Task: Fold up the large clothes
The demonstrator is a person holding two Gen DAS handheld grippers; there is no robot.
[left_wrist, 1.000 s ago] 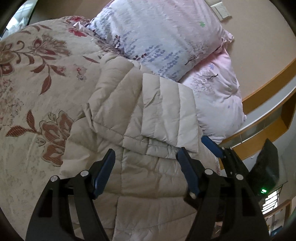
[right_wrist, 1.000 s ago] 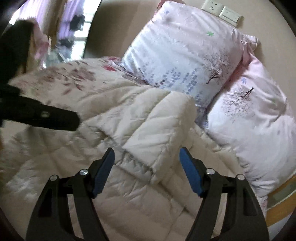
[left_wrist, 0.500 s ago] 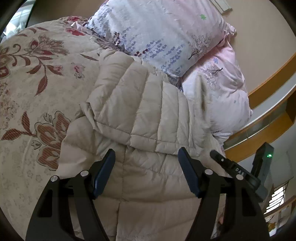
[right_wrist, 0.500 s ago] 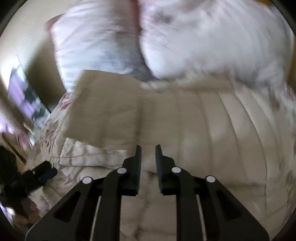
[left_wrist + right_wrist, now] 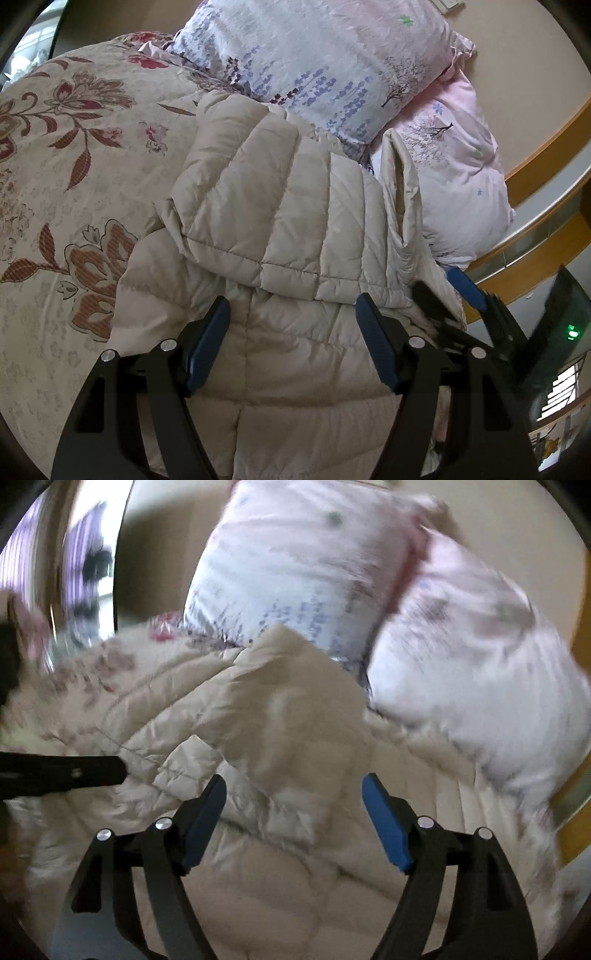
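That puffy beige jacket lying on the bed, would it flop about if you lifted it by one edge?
Probably floppy: the jacket already lies folded over itself with soft creases. Likely light for its bulk, since its quilted panels look puffed up. Its smooth fabric has a slight sheen, so it may slip on the bedspread or slide out of a loose pinch.

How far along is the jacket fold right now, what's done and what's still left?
Done: a quilted section of the beige puffer jacket already lies folded over its body on the floral bedspread.

In hand: nothing gripped. The left gripper is open above the jacket; the right gripper has its jaws opening, with no fabric pinched.

Left: a flap stands up beside the pillows, untucked, and the bundle looks loose.
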